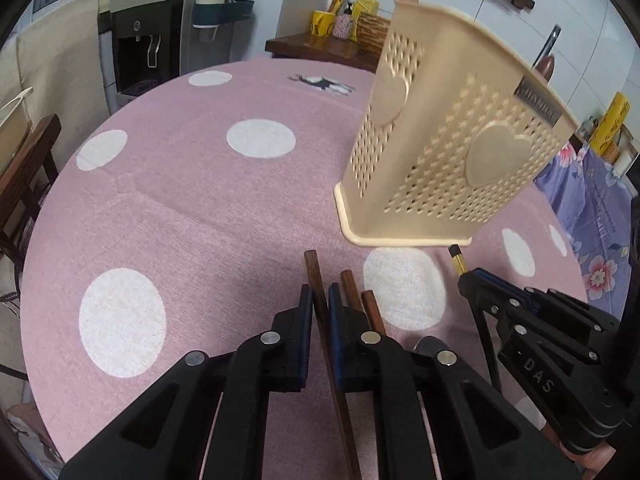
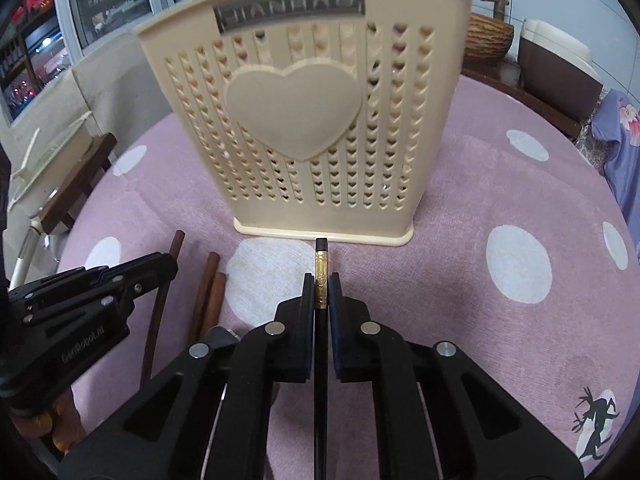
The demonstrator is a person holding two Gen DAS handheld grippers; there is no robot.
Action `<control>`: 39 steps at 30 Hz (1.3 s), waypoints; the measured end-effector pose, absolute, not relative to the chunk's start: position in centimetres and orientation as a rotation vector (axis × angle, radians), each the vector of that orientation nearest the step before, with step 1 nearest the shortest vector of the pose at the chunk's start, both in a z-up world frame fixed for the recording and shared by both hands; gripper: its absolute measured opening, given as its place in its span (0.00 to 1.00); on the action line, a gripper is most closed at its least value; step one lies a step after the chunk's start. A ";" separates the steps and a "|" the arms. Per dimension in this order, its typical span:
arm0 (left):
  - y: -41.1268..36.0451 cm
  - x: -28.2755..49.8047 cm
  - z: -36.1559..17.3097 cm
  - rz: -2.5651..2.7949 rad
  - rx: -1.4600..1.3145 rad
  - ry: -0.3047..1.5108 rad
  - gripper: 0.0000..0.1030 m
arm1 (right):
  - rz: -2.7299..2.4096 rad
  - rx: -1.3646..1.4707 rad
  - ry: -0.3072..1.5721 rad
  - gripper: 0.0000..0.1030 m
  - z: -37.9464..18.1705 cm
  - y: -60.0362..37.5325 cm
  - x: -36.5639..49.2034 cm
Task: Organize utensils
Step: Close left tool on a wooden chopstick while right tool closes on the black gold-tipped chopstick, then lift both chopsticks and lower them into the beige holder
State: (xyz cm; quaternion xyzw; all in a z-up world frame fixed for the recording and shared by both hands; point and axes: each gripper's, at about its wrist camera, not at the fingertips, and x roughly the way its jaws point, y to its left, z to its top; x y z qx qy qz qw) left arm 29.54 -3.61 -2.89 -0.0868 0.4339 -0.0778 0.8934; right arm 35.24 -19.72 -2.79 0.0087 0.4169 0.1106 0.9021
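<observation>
A beige perforated utensil holder [image 1: 448, 140] with heart shapes stands on the pink dotted tablecloth; it fills the right wrist view [image 2: 320, 120]. My left gripper [image 1: 320, 300] is shut on a brown wooden chopstick [image 1: 316, 280]. Two more brown chopsticks [image 1: 360, 300] lie just right of it. My right gripper [image 2: 321, 280] is shut on a black chopstick with a gold band [image 2: 321, 276], its tip close to the holder's base. The right gripper also shows in the left wrist view [image 1: 472, 280], and the left gripper in the right wrist view [image 2: 168, 268]. Utensil handles stick out of the holder's top.
The round table [image 1: 160, 200] has a pink cloth with white dots. A wooden chair [image 1: 28, 168] stands at the left. A water dispenser [image 1: 148, 32] and a side table with cups [image 1: 328, 40] stand behind. A floral cloth [image 1: 592, 208] is at the right.
</observation>
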 end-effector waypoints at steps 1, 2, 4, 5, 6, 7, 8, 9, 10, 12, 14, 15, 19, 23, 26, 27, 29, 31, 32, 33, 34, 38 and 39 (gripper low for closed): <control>-3.4 29.3 -2.5 -0.167 -0.190 0.889 0.09 | 0.237 0.026 0.846 0.08 -2.3 -20.0 34.8; -3.2 29.0 -2.0 -0.172 -0.199 0.876 0.09 | 0.244 0.036 0.832 0.08 -1.7 -20.2 34.4; -2.7 28.3 -0.6 -0.185 -0.215 0.838 0.08 | 0.262 0.064 0.796 0.08 -0.4 -20.8 33.6; -2.6 28.0 -0.1 -0.190 -0.221 0.821 0.08 | 0.269 0.077 0.778 0.08 0.4 -21.2 33.2; -2.4 27.6 0.7 -0.196 -0.228 0.798 0.08 | 0.273 0.086 0.764 0.08 1.1 -21.3 33.0; -2.2 27.3 1.4 -0.202 -0.232 0.779 0.08 | 0.278 0.095 0.745 0.08 1.9 -21.5 32.6; -2.1 27.0 2.0 -0.207 -0.234 0.763 0.08 | 0.284 0.102 0.727 0.08 2.7 -21.8 32.2; -1.9 26.8 2.8 -0.213 -0.236 0.742 0.08 | 0.291 0.109 0.705 0.08 3.5 -22.1 31.7; -1.8 26.5 3.5 -0.218 -0.236 0.721 0.08 | 0.294 0.113 0.686 0.08 4.3 -22.2 31.2; -1.5 25.9 4.7 -0.223 -0.230 0.682 0.07 | 0.296 0.117 0.646 0.08 5.8 -22.7 30.2; -1.2 25.5 5.9 -0.228 -0.228 0.646 0.07 | 0.302 0.115 0.601 0.08 7.5 -23.1 29.1; -1.1 25.2 6.4 -0.229 -0.228 0.632 0.07 | 0.305 0.112 0.583 0.08 8.2 -23.1 28.6; -0.5 24.5 8.1 -0.235 -0.234 0.575 0.07 | 0.319 0.095 0.533 0.08 10.5 -23.3 26.9; -0.3 24.0 9.3 -0.231 -0.228 0.526 0.07 | 0.320 0.079 0.507 0.07 11.5 -23.0 26.1; -0.5 23.9 9.8 -0.231 -0.220 0.514 0.07 | 0.309 0.079 0.495 0.07 11.9 -23.0 25.9; -0.4 23.7 9.9 -0.233 -0.219 0.508 0.07 | 0.303 0.080 0.490 0.07 12.1 -23.1 25.8; -0.3 23.4 10.4 -0.235 -0.215 0.492 0.07 | 0.293 0.080 0.487 0.07 12.2 -23.2 25.9; -0.3 23.3 10.6 -0.234 -0.215 0.479 0.07 | 0.289 0.085 0.488 0.07 12.3 -23.3 26.0; -0.2 23.3 10.7 -0.233 -0.215 0.475 0.07 | 0.288 0.085 0.488 0.07 12.3 -23.3 26.0; -0.1 23.3 10.9 -0.231 -0.214 0.470 0.07 | 0.286 0.083 0.487 0.07 12.4 -23.2 26.0; 0.0 23.4 11.0 -0.229 -0.215 0.466 0.07 | 0.286 0.081 0.485 0.07 12.5 -23.2 26.1; 0.2 23.4 11.7 -0.229 -0.219 0.443 0.07 | 0.291 0.072 0.470 0.07 13.2 -23.0 26.1; 0.2 23.5 12.0 -0.229 -0.217 0.437 0.07 | 0.295 0.069 0.466 0.07 13.5 -22.9 26.1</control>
